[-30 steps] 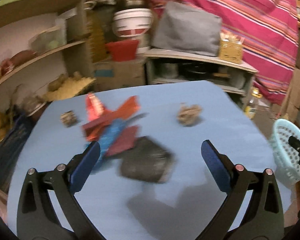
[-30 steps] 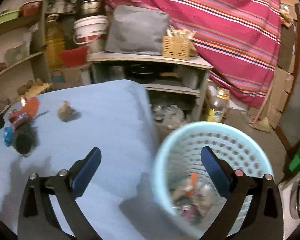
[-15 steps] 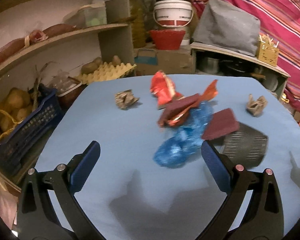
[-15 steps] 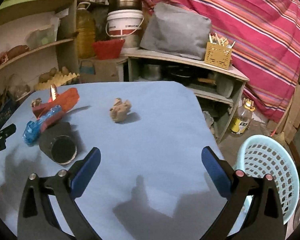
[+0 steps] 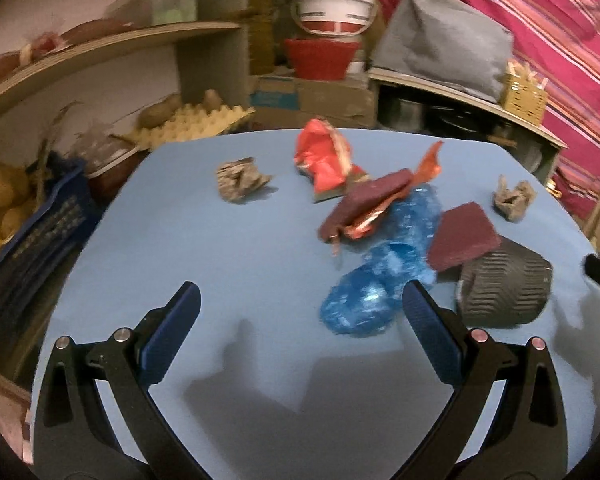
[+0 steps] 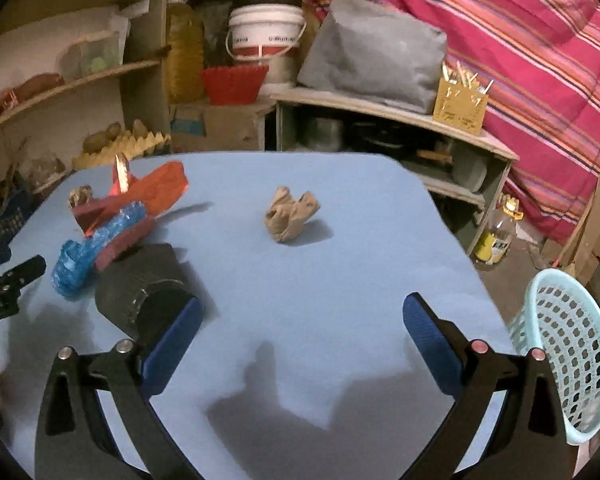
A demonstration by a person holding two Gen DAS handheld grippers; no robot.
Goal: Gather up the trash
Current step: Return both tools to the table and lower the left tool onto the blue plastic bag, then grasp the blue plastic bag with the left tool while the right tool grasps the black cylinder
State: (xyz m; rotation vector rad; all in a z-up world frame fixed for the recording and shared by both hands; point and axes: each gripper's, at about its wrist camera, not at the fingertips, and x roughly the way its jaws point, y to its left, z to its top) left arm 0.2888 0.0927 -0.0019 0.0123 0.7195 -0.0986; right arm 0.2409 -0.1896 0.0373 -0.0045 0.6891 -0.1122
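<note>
The left gripper (image 5: 300,308) hung wide and empty above the blue table (image 5: 220,248), having drifted closer to the trash pile since half a second before; the blue wrapper (image 5: 384,276) now lay just beside its right finger. The right gripper (image 6: 302,320), also wide and empty, had advanced: the black cup (image 6: 148,296) sat against its left finger, and the basket (image 6: 568,356) loomed nearer at right.

Over the last second the right claw (image 6: 300,320) swung away from the pale blue basket (image 6: 568,356), which had filled its view with trash inside, and came over the table (image 6: 340,280), leaving the basket at the table's right edge. The left claw (image 5: 300,312) turned left and closed in, so the blue wrapper (image 5: 380,280) came to lie just ahead of its right finger.
</note>
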